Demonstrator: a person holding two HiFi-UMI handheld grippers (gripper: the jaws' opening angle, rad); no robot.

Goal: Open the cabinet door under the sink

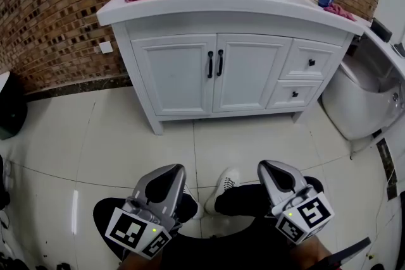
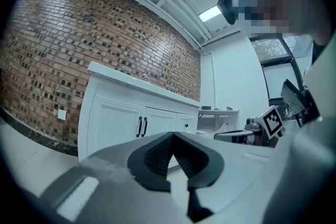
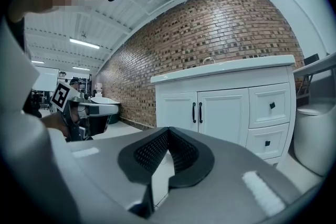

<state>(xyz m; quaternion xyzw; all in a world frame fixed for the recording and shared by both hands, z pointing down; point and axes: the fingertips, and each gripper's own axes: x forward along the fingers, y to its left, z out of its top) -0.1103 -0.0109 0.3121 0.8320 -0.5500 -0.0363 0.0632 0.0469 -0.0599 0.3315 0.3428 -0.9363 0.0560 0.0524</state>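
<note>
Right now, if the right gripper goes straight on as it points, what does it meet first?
The right gripper would probably reach the left cabinet door first, beside its black handle; nothing shows in between, though depth is unclear.

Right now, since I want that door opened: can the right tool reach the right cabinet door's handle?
Probably not yet: the right tool hangs low, far short of the handle. Only floor lies between, so stepping closer should do.
</note>
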